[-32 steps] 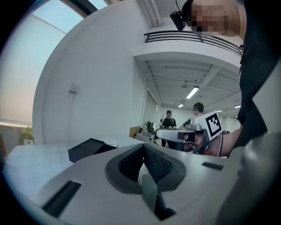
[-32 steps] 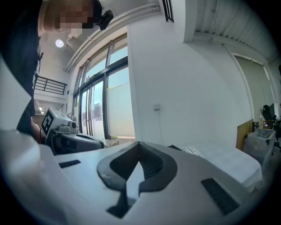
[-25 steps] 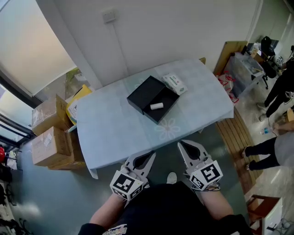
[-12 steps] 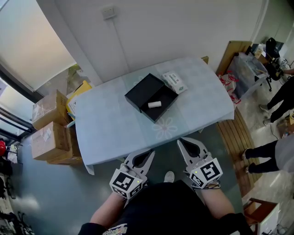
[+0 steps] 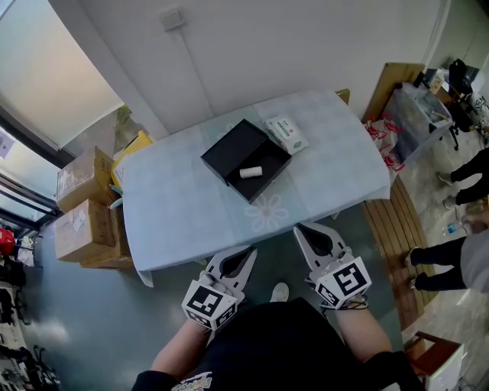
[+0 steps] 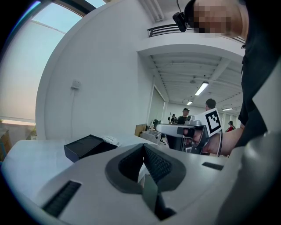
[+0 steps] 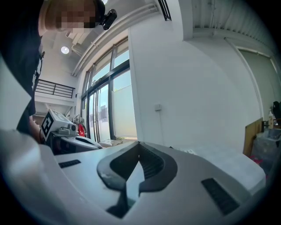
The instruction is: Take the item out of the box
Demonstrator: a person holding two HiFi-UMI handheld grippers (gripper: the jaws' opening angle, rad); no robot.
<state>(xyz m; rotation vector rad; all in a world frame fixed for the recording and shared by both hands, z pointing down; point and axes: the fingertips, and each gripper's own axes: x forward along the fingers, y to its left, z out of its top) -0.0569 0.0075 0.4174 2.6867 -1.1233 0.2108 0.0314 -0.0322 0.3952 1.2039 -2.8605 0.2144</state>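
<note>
Left gripper (image 5: 250,253) and right gripper (image 5: 299,229), jaws closed on nothing, sit low in frame short of the table (image 5: 176,218); small white roll (image 5: 250,172) lies inside open black box (image 5: 229,149), upper centre.

White wall (image 5: 306,53) stood behind the table (image 5: 176,214), one switch plate (image 5: 170,17) high on it; large window (image 5: 34,76) at left, daylight bright through it; floor (image 5: 69,328) grey and smooth; table draped in pale blue cloth; cardboard boxes (image 5: 80,233) stacked just beside its left end; slatted wooden platform (image 5: 391,221) lay at right; clear plastic bin (image 5: 412,114) near it; strip ceiling lights (image 6: 201,88) were lit in the far hall.
</note>
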